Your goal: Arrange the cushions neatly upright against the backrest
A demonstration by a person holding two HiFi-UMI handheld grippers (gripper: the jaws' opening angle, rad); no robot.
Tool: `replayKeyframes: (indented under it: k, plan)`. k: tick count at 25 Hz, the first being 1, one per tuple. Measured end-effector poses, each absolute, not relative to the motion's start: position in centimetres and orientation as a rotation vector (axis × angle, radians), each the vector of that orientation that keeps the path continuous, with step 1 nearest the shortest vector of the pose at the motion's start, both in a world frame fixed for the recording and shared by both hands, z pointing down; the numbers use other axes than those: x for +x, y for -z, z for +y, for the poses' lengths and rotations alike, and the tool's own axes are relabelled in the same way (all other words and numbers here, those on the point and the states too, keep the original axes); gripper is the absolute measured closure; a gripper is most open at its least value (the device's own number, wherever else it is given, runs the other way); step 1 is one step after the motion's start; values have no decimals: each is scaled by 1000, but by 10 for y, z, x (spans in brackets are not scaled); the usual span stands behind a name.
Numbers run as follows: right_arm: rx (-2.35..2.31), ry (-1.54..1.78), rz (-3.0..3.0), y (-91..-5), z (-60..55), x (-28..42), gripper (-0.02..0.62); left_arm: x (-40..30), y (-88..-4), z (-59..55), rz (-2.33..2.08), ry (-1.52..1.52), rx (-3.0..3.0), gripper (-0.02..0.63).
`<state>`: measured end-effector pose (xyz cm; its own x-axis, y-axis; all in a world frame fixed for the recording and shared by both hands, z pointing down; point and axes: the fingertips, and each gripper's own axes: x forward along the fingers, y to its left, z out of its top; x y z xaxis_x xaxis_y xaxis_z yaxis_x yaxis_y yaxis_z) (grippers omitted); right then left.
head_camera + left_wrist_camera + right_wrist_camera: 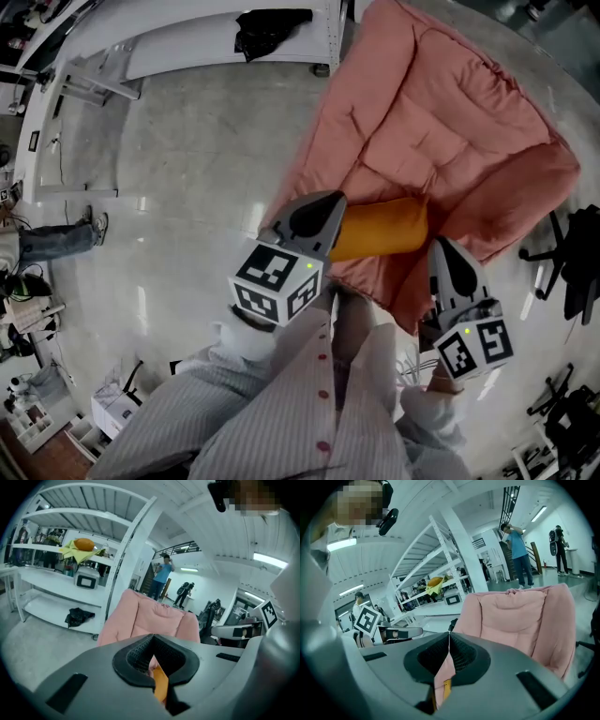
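We see one orange, cylinder-shaped fabric cushion lying on its side across the front part of the seat of a soft pink quilted armchair, its long axis running roughly from side to side, and only part of its length shows. It is not upright, and it rests on the seat padding in front of the pink tufted backrest rather than leaning against it. The backrest itself rises broad and puffy behind the seat, with stitched panels and padded sides curving forward around it.
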<state>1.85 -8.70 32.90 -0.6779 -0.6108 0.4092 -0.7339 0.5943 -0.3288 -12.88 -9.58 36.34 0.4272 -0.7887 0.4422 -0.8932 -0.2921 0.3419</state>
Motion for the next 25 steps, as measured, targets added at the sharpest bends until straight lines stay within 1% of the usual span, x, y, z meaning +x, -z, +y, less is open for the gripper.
replayKeyframes:
  k: [10, 20, 25]
  plan:
    - [1136, -704, -2405, -423, -112, 40, 581, -142, -507, -104, -1416, -389, 1935, 595]
    - [1056, -617, -2277, -527, -135, 55, 580, -145, -612, -76, -1394, -410, 1758, 595]
    - [1026, -593, -2224, -575, -141, 60, 580, -146, -651, -57, -1390, -418, 1689, 595]
